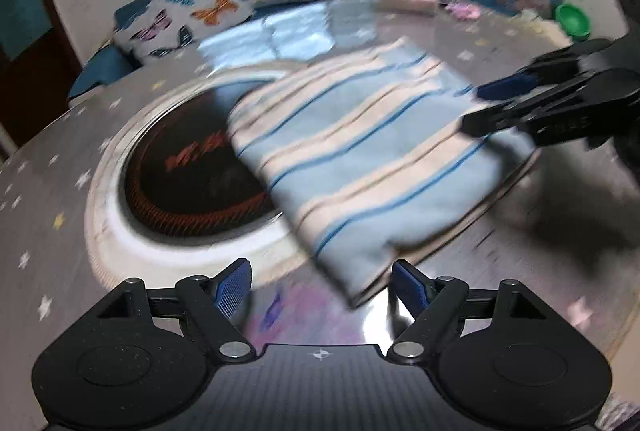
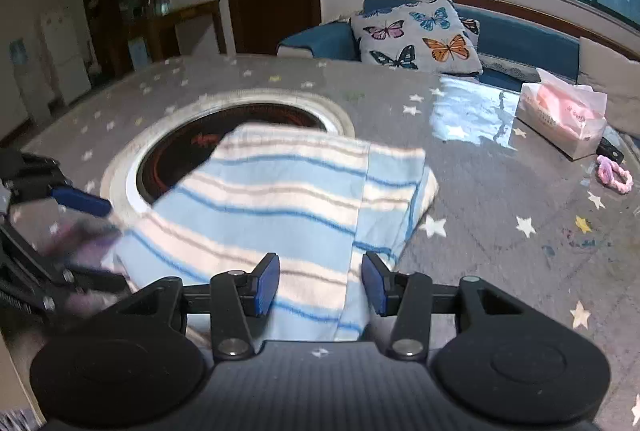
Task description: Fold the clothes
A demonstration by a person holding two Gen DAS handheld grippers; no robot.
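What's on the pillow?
Colourful butterflies on the white pillow; clearest in the right wrist view.

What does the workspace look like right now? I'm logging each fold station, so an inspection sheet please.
Surface: grey star-print table, round inset burner in it.
Job's things: striped cloth folded, lying flat, partly over the burner.
Clutter: tissue pack, pink hair tie, green bowl.
Grippers: left gripper open, empty; right gripper open, cloth's near edge between its pads, not pinched.
Cables: nothing seen.
Surroundings: blue sofa, butterfly cushion, window, wooden door.
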